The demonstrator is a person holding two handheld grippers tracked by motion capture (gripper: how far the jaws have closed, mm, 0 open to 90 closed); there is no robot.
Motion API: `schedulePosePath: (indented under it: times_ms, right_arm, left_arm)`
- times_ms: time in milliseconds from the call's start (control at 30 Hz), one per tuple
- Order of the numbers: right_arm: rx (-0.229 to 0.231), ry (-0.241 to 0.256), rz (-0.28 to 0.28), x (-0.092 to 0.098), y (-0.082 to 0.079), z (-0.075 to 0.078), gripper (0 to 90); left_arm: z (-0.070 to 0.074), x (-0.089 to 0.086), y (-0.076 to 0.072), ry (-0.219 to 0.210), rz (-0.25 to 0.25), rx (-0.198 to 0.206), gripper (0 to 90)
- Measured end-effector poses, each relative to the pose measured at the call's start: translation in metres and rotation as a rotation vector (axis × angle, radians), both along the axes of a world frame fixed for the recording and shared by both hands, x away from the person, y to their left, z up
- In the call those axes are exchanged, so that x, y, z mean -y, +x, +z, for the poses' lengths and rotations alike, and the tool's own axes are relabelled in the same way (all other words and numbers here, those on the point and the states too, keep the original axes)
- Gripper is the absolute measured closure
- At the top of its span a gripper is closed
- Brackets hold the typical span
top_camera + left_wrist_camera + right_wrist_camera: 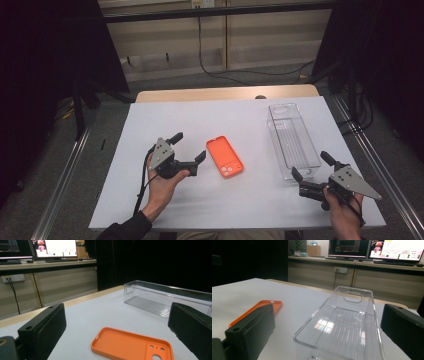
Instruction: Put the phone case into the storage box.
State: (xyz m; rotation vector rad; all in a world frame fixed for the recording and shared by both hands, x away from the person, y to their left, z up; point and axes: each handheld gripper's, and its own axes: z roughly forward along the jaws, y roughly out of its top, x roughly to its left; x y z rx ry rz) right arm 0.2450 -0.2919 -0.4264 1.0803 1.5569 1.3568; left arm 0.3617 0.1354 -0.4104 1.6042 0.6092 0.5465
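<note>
The fingers [45, 327] of the left gripper [187, 146] are spread wide and empty, aimed at the orange phone case [225, 156], which lies flat, hollow side up, near the middle of the tabletop [150, 125] and just beyond the tips. The right gripper [310, 167] is likewise released and held at the near end of the clear plastic bin [292, 140], which stands apart to the case's right. The case is thin and lies flush, so it may be pushed along the smooth sheet rather than caught, or a finger may scrape the surface; the light bin could be knocked askew if its rim is nudged. The tabletop is covered in white, with a wooden edge at the far side. Dark curtains, cables on the floor and lit monitors [397, 250] on a desk are seen beyond.
</note>
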Motion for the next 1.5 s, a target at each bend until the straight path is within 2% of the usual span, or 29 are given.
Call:
schedulePosePath:
  times_ms: [167, 267, 500, 667, 767, 867, 933, 1067, 1167, 1233, 1267, 1333, 1400, 1500]
  right_arm:
    - [0.001, -0.002, 0.001, 0.000, 0.000, 0.000, 0.0]
    - [-0.002, -0.004, 0.001, 0.001, 0.001, -0.001, 0.0]
    - [-0.001, -0.003, 0.001, 0.000, 0.001, -0.001, 0.0]
    - [-0.002, -0.003, 0.000, 0.001, 0.001, -0.001, 0.0]
    - [-0.002, -0.003, -0.001, 0.001, 0.001, -0.001, 0.0]
    - [-0.001, -0.004, -0.001, 0.001, 0.000, -0.001, 0.0]
    - [-0.002, -0.004, -0.002, 0.001, 0.000, -0.001, 0.0]
    - [-0.002, -0.002, -0.004, 0.001, 0.000, -0.001, 0.0]
    - [-0.004, -0.004, -0.003, 0.001, 0.000, -0.001, 0.0]
    - [-0.001, -0.003, -0.001, 0.001, 0.000, -0.001, 0.0]
    - [-0.002, -0.003, -0.004, 0.001, 0.000, -0.001, 0.0]
    - [-0.002, -0.007, -0.003, 0.001, 0.000, -0.001, 0.0]
    - [-0.004, -0.006, -0.002, 0.001, 0.000, -0.001, 0.0]
    - [-0.002, -0.006, -0.001, 0.001, -0.001, -0.001, 0.0]
  left_arm:
    - [0.003, 0.008, 0.007, -0.015, -0.015, -0.011, 1.8]
    - [0.005, 0.011, 0.011, -0.016, -0.014, -0.001, 1.9]
    - [0.003, 0.019, 0.025, 0.019, -0.002, -0.010, 2.8]
    - [0.002, 0.021, 0.032, 0.017, 0.004, 0.006, 2.8]
    - [0.003, 0.023, 0.036, 0.011, 0.012, 0.001, 2.8]
    - [0.005, 0.026, 0.040, 0.022, 0.017, 0.008, 2.9]
    - [0.007, 0.029, 0.044, 0.011, 0.015, 0.013, 3.1]
    - [0.009, 0.035, 0.051, 0.037, 0.017, 0.033, 3.1]
    - [0.005, 0.039, 0.054, 0.065, 0.045, 0.047, 4.3]
    - [0.000, 0.039, 0.056, 0.055, 0.037, -0.003, 4.3]
    - [-0.001, 0.040, 0.056, 0.064, 0.040, -0.014, 4.3]
    - [-0.002, 0.041, 0.056, 0.076, 0.033, -0.002, 6.6]
    - [-0.002, 0.043, 0.056, 0.067, 0.024, -0.005, 13.0]
    - [-0.003, 0.043, 0.057, 0.051, 0.020, -0.015, 15.7]
